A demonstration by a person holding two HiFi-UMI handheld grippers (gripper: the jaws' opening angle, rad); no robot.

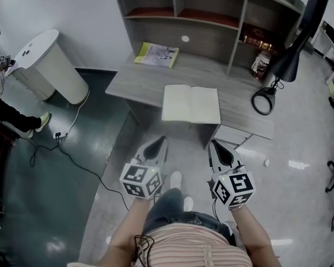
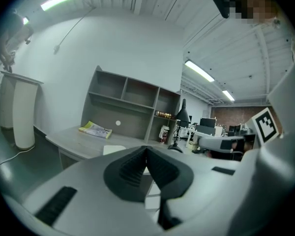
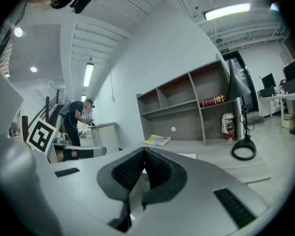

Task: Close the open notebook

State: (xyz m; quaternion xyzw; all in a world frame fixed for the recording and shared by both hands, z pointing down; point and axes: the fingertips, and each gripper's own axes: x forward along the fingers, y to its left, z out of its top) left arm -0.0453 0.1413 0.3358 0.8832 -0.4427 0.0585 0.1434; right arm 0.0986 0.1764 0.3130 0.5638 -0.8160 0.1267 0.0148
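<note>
Your left claw is closed, jaws tip to tip with nothing between them. Your right claw is the same: jaws together, empty. Both are over the floor, short of the counter front edge and not touching anything.

The notebook lies open and flat at the counter's front edge, both blank pages up, spine running away from you. The left claw sits below its left page, the right claw below its right edge.

A yellow booklet lies further back on the counter, near the shelf unit. The lamp stands to the notebook's right, its ring base on the counter.
</note>
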